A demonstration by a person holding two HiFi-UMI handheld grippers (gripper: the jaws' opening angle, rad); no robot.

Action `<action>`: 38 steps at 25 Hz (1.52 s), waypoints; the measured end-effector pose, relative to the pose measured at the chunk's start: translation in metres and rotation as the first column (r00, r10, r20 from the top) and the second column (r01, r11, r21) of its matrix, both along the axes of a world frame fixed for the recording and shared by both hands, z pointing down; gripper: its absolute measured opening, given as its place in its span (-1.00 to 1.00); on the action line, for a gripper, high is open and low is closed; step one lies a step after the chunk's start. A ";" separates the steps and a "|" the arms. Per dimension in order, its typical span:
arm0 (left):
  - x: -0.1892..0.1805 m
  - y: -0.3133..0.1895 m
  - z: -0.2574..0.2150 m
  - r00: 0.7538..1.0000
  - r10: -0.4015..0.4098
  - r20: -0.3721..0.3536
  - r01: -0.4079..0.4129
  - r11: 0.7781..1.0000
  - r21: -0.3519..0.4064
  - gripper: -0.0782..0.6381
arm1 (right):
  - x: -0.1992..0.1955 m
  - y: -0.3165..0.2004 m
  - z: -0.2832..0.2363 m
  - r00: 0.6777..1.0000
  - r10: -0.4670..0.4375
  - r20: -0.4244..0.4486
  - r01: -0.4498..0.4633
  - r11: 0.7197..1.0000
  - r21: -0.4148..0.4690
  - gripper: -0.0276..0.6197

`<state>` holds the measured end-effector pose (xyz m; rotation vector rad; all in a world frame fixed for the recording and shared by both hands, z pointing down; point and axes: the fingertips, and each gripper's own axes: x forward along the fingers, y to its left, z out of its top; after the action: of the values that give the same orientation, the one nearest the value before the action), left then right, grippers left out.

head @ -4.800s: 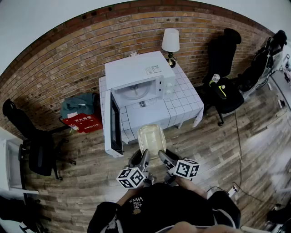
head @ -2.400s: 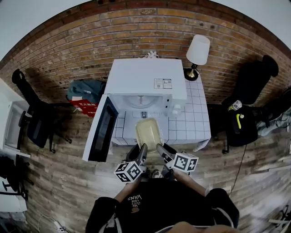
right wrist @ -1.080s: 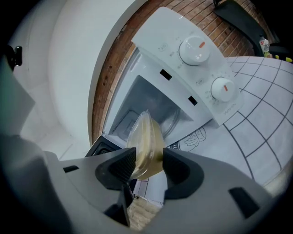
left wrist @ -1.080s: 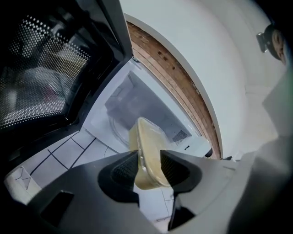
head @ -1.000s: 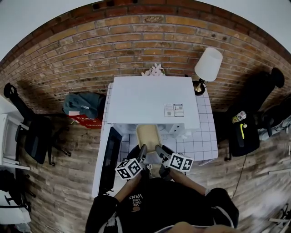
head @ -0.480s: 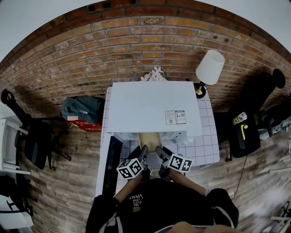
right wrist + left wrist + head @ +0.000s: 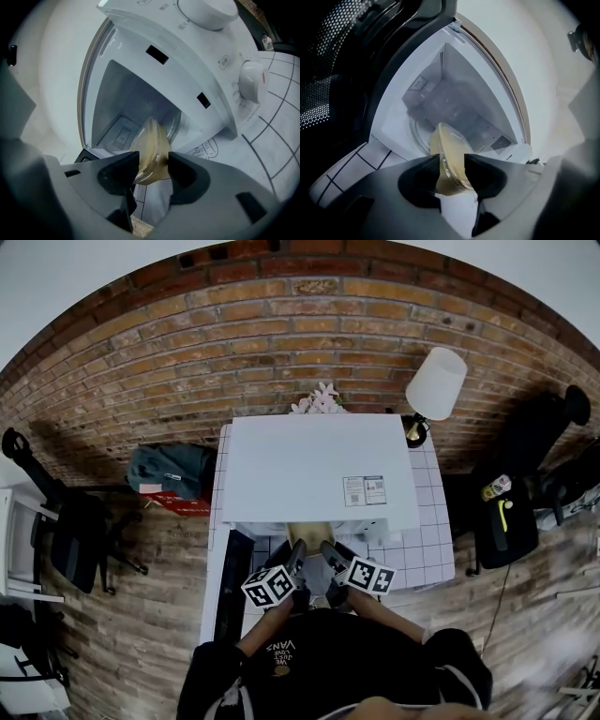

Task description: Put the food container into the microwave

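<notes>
The white microwave (image 7: 319, 470) stands on a tiled table with its door (image 7: 232, 587) swung open to the left. A pale yellow, clear-lidded food container (image 7: 308, 532) is held level at the mouth of the oven, its far end under the microwave's top. My left gripper (image 7: 452, 171) is shut on the food container (image 7: 449, 161) at its near left edge. My right gripper (image 7: 153, 169) is shut on the same food container (image 7: 152, 152) at its near right edge. Both gripper views look into the white cavity (image 7: 454, 110) with its glass turntable (image 7: 421, 140).
The control panel with two knobs (image 7: 251, 80) is right of the opening. A lamp (image 7: 433, 390) stands on the white tiled table (image 7: 427, 554) at the back right. A brick wall (image 7: 281, 343) is behind, with a green bag (image 7: 169, 470) left and office chairs on both sides.
I have walked up to the microwave with the container held in both grippers. Over the last second it has moved forward from in front of the opening to partly under the microwave's top.
</notes>
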<state>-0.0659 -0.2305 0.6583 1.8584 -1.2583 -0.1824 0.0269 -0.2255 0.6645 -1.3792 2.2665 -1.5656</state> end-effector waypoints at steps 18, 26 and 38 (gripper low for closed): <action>-0.008 -0.013 -0.003 0.999 -0.037 -0.035 0.038 0.998 0.041 -0.05 | 0.003 -0.020 -0.010 0.997 0.026 0.075 -0.031 0.997 0.064 -0.22; -0.014 0.009 -0.004 0.998 -0.058 -0.005 0.058 0.997 0.045 -0.05 | 0.011 -0.002 -0.009 0.999 -0.002 0.038 -0.002 0.997 0.081 -0.22; 0.001 0.046 0.002 0.994 0.008 0.105 -0.013 0.999 0.045 -0.60 | 0.016 0.023 0.001 0.978 -0.098 -0.185 0.118 0.988 0.103 -0.71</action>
<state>-0.0645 -0.1844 0.6607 1.9350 -1.3253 -0.1099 0.0428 -0.2028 0.6651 -1.4443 2.5312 -1.3651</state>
